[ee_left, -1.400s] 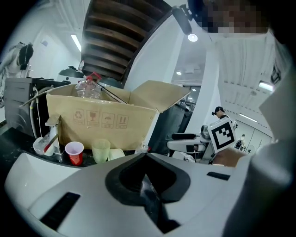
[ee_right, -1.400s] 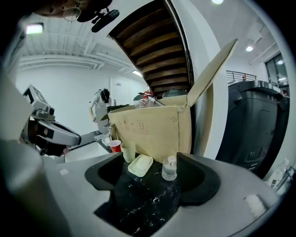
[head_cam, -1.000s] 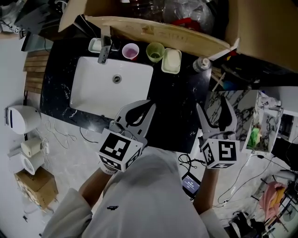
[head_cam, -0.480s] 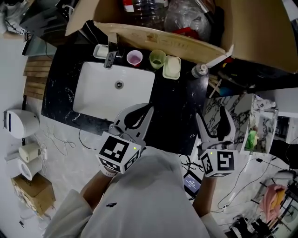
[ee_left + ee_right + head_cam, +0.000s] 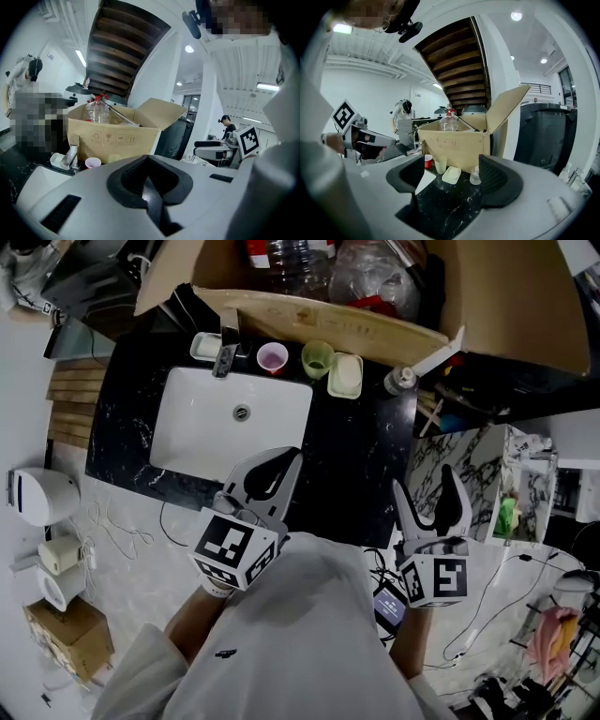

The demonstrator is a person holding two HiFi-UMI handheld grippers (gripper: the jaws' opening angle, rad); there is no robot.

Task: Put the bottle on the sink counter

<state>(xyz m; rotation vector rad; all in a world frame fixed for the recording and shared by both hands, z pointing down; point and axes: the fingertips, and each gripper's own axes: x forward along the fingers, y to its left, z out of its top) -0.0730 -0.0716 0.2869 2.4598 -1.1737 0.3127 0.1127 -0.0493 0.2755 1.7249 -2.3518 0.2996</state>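
A large clear bottle with a red label lies in the open cardboard box behind the black marble sink counter. The right gripper view shows the bottle upright above the box rim, and it also shows in the left gripper view. My left gripper is shut and empty, hovering over the counter's front edge beside the white sink. My right gripper is open and empty, off the counter's front right corner. Both are well short of the box.
Along the counter's back stand a faucet, a pink cup, a green cup, a soap dish and a small clear jar. A marble-patterned stand is at the right. Cables lie on the floor.
My right gripper has drawn back toward me, away from the counter. The left gripper has barely moved. The view has shifted so more of the box shows.
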